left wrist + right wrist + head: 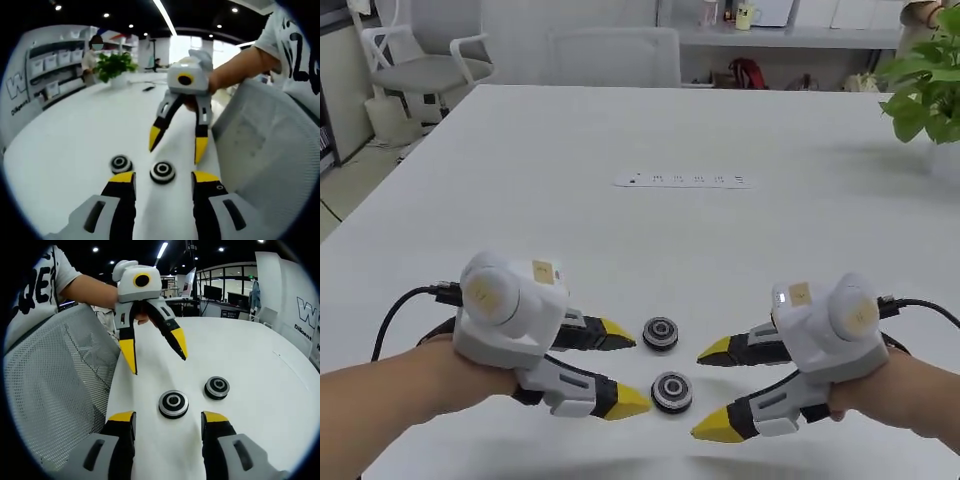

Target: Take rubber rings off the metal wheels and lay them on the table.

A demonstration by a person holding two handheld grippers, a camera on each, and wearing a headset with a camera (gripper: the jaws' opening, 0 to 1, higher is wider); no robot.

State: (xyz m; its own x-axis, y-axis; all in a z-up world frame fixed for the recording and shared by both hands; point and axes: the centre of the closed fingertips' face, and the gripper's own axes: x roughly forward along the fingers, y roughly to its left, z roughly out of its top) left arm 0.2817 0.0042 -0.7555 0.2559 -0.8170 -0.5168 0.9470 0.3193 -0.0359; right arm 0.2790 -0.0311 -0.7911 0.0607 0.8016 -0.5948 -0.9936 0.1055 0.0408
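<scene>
Left gripper (632, 372) and right gripper (703, 393), jaws apart, flank the near wheel (671, 391). Tugging its ring (657, 394) unbraced could send the loose wheel skidding across the table (620, 130).

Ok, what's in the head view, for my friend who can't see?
Two small black-rimmed metal wheels, a near wheel and a far wheel, lie on a white table between the open left gripper and open right gripper. A power strip lies farther back.

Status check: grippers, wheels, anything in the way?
Left gripper open, right gripper open, both empty. Near wheel, far wheel on table between them, rubber rings on. Power strip far behind, not in the way.
</scene>
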